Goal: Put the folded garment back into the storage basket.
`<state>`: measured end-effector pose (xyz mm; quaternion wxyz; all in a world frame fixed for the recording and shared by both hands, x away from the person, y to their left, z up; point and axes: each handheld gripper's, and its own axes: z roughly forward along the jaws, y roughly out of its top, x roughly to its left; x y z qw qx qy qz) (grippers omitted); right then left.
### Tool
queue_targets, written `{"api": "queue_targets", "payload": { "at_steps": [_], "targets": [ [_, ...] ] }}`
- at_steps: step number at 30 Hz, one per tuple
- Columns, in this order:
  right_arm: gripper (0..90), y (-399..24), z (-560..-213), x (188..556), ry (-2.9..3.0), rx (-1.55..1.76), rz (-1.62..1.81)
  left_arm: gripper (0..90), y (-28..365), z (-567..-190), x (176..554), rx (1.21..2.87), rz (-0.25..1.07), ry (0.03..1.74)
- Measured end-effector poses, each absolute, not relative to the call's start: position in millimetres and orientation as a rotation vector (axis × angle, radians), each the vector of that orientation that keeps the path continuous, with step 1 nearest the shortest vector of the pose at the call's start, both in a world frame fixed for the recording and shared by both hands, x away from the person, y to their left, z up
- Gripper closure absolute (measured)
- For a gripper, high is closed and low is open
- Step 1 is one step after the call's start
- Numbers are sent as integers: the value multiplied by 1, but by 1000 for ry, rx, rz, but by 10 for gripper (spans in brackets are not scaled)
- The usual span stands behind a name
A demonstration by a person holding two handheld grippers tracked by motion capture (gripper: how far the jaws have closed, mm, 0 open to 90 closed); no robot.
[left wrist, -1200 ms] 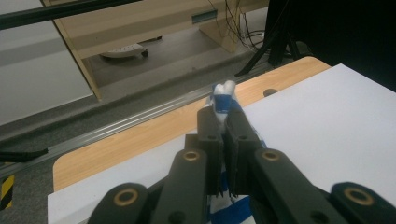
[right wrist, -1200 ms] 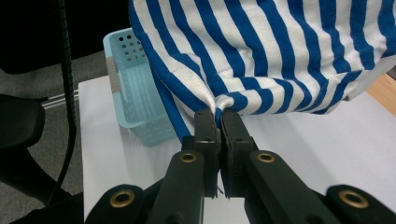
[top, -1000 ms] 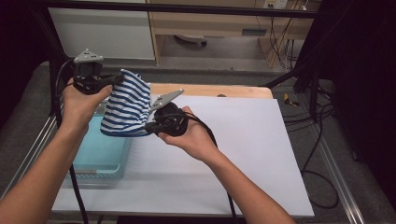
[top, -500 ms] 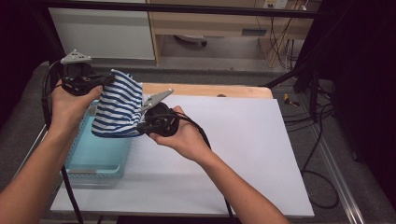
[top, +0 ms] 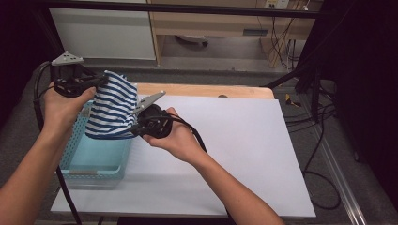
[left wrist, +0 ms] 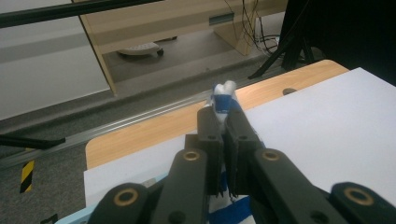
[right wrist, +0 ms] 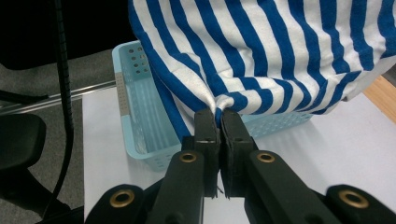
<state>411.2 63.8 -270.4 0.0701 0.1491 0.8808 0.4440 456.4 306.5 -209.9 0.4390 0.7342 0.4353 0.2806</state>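
Both grippers, left (top: 96,82) and right (top: 137,127), pinch the striped cloth (top: 112,110) hanging over the basket (top: 77,157) at left; lower it evenly, centred inside, before releasing.

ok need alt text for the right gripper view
The right gripper, jaws shut, pinches a fold of a blue-and-white striped cloth that hangs over a light blue perforated basket on a white table.
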Motion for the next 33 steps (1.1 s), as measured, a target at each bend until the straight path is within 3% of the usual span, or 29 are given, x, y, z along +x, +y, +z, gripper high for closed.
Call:
{"api": "queue_targets", "payload": {
  "at_steps": [33],
  "targets": [
    [875, 92, -284, 413, 2674, 421, 1346, 865, 330, -222, 455, 1824, 700, 1128]
  ]
}}
